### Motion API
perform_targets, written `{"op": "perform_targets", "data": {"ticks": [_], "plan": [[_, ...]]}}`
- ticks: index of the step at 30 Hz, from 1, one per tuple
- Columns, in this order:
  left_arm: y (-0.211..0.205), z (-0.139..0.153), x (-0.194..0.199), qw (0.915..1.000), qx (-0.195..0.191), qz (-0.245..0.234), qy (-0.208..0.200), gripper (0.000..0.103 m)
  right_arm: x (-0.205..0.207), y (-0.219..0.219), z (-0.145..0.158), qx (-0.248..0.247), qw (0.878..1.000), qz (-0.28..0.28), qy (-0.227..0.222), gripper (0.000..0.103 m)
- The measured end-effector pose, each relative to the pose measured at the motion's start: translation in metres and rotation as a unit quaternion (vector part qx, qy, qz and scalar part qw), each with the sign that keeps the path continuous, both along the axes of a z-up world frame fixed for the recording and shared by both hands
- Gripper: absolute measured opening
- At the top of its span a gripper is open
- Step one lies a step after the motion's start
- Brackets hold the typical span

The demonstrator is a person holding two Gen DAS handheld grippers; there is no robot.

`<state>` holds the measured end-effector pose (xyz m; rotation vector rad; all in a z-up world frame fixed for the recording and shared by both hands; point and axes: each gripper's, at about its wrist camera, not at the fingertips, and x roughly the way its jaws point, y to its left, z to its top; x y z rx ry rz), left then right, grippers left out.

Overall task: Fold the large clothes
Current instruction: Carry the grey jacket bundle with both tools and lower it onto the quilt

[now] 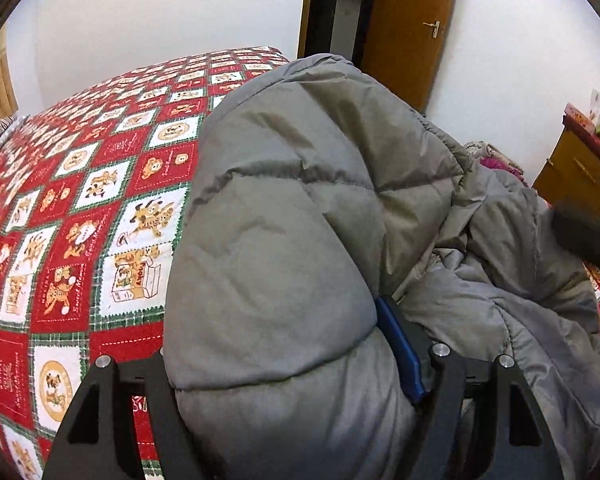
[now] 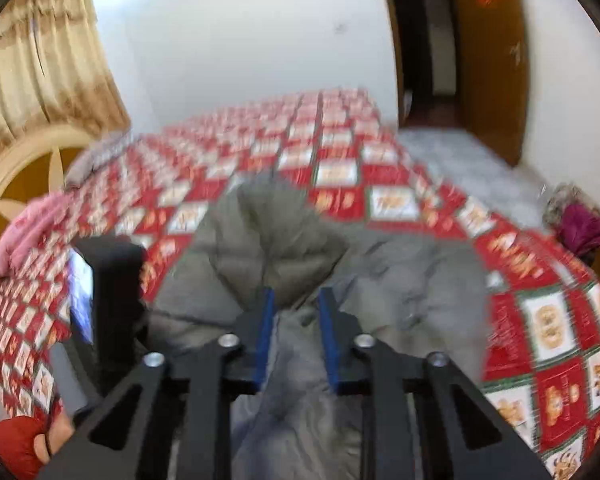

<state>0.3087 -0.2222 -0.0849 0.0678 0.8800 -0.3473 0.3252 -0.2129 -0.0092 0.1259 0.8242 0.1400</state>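
A large grey puffy jacket point(image 1: 300, 160) lies bunched on the bed. A thick fold of it fills the whole gap of my left gripper point(image 1: 272, 328). One blue pad point(image 1: 400, 352) is sunk into the fabric and the other finger is hidden behind the bulge. In the right wrist view, which is blurred, the jacket point(image 2: 280, 232) rises to a peak ahead. My right gripper point(image 2: 296, 296) has its blue pads close together with grey jacket fabric pinched between them. The left gripper's black body point(image 2: 112, 280) stands at the left, and the right one shows as a dark blur point(image 1: 588, 236).
The bed has a red and white patchwork cover point(image 1: 80, 220). Pink clothes point(image 2: 32, 232) lie near the headboard point(image 2: 16, 168), and purple clothes point(image 2: 580, 228) lie by the far side. A wooden cabinet point(image 1: 580, 176) and an open door point(image 1: 408, 20) stand beyond.
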Motion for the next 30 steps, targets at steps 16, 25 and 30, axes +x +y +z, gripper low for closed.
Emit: {"op": "perform_targets", "data": {"ticks": [16, 25, 30], "plan": [[-0.012, -0.003, 0.001, 0.9985, 0.05, -0.002, -0.023, 0.102, -0.036, -0.045, -0.063, -0.019, 0.981, -0.19, 0.029, 0.0], [-0.017, -0.017, 0.017, 0.9985, 0.05, 0.009, -0.021, 0.103, -0.039, -0.06, -0.066, 0.025, 0.981, -0.19, 0.033, 0.0], [-0.019, -0.019, 0.015, 0.9977, 0.054, 0.017, -0.038, 0.103, -0.039, -0.057, -0.065, 0.014, 0.981, -0.191, 0.033, 0.0]]}}
